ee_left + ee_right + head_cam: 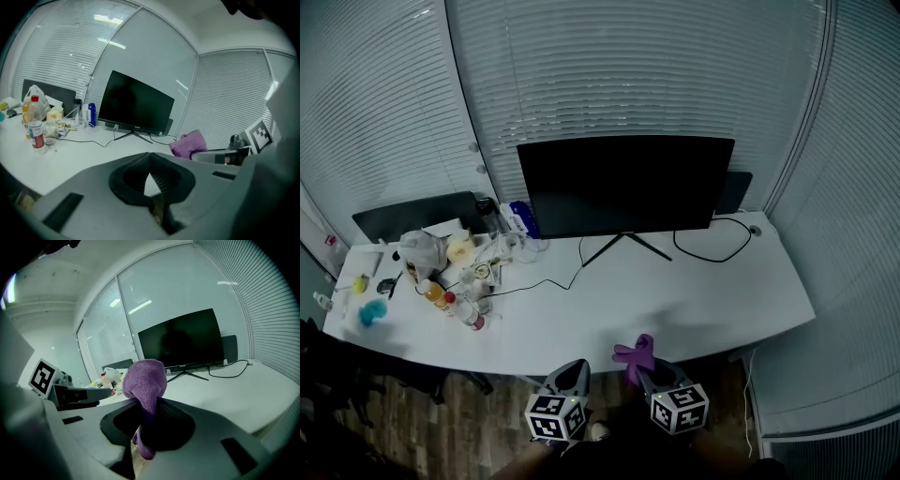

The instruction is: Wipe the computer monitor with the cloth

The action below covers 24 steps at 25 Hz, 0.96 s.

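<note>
A black computer monitor (624,185) stands on a V-shaped foot at the back of the white desk (703,300); its screen is dark. It also shows in the left gripper view as the monitor (135,109) and in the right gripper view as the monitor (180,340). My right gripper (641,367) is shut on a purple cloth (145,383), which bunches up above the jaws; the cloth (636,353) hangs at the desk's near edge. My left gripper (574,373) is beside it, shut with nothing held. Both are well short of the monitor.
Clutter fills the desk's left part: bottles (441,297), a plastic bag (422,249), a blue box (522,218), small items. A black cable (717,246) loops right of the monitor foot. Window blinds (628,66) run behind the desk. Wood floor (469,431) lies below.
</note>
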Motion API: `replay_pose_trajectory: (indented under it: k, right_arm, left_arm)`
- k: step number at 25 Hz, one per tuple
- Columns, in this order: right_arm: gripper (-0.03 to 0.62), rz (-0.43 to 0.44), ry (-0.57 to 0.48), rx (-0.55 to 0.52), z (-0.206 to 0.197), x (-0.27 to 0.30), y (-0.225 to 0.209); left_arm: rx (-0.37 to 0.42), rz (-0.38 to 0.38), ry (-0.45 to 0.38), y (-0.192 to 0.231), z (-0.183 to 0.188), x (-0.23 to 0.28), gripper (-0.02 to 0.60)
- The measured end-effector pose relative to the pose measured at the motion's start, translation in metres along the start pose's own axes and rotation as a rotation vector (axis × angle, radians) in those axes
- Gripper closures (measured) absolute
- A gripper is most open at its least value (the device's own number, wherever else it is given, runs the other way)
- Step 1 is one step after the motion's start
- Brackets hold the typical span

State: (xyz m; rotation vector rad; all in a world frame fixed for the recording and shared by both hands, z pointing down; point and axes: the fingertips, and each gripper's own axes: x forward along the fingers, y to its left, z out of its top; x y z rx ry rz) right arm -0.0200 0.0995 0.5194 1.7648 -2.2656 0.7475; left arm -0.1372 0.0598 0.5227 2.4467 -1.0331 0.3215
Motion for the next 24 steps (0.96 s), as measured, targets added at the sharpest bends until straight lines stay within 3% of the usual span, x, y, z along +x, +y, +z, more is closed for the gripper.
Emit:
replay_pose_trajectory:
  k: [24]
  right_arm:
    - [0.516,-0.018,-0.001,0.024,-0.010,-0.007,-0.010]
  left_arm:
    - [0.035,-0.025,0.043,-0.012,-0.011,0.013,0.575]
